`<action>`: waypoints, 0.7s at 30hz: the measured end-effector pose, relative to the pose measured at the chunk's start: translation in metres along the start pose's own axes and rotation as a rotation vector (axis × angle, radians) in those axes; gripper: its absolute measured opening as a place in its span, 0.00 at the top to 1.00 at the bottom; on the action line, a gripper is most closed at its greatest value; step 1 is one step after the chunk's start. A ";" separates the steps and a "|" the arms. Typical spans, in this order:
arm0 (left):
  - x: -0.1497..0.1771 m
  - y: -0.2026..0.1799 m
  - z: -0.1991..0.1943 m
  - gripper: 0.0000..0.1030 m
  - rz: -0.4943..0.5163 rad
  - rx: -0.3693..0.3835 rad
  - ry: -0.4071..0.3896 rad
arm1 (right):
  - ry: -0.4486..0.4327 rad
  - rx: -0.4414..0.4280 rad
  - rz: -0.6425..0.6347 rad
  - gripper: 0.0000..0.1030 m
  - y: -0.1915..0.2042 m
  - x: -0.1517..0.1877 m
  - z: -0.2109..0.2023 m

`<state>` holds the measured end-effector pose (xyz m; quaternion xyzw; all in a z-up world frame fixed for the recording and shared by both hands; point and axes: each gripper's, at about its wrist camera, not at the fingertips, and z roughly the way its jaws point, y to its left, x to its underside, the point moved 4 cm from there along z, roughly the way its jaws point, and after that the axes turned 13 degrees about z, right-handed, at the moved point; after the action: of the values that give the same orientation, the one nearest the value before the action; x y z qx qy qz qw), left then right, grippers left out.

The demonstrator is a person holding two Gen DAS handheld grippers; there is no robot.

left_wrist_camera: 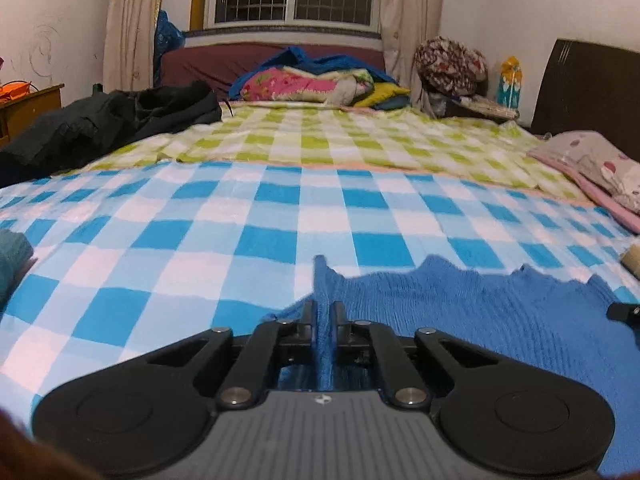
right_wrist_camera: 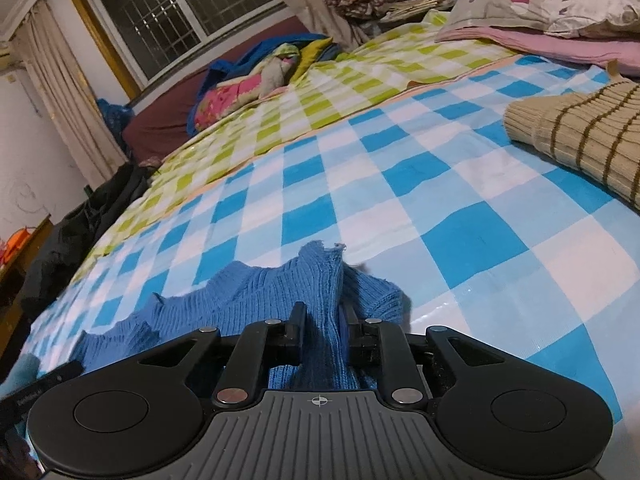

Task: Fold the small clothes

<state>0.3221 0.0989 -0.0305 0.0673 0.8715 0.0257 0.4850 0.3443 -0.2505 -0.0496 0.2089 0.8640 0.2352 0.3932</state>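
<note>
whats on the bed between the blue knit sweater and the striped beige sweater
Nothing: in the right wrist view only bare blue checked sheet separates the blue knit sweater, pinched by the right gripper, from the striped beige sweater.

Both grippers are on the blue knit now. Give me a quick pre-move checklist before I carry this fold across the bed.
1. Left gripper shut on the blue knit garment: ok.
2. Right gripper shut on the same garment: ok.
3. Checked sheet ahead of the garment bare: ok.
4. Striped beige sweater apart from the garment: ok.
5. Stretch of knit between the two grippers free of twist: cannot tell.
6. Garment's near edge, behind the grippers: cannot tell.
</note>
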 end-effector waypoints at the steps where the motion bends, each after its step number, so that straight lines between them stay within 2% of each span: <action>1: -0.002 0.001 -0.004 0.87 -0.003 -0.002 -0.017 | 0.000 -0.002 -0.004 0.82 0.001 0.000 -0.001; 6: -0.007 0.013 -0.025 0.88 -0.025 -0.042 -0.095 | -0.075 -0.025 -0.009 0.92 0.006 -0.006 -0.018; 9: -0.001 0.020 -0.014 0.88 -0.048 -0.067 -0.068 | -0.130 -0.006 -0.001 0.93 0.003 -0.011 -0.021; 13: 0.016 0.020 0.004 0.88 -0.047 -0.088 -0.013 | -0.076 0.072 0.008 0.93 -0.010 -0.006 0.002; 19: 0.026 0.022 0.004 0.82 -0.043 -0.095 0.011 | -0.069 0.079 -0.017 0.92 -0.012 -0.001 0.002; 21: 0.022 0.023 -0.001 0.82 -0.056 -0.091 0.003 | -0.067 0.079 -0.024 0.86 -0.009 -0.002 0.000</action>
<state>0.3121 0.1249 -0.0466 0.0208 0.8718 0.0518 0.4868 0.3437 -0.2588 -0.0532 0.2213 0.8614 0.1892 0.4162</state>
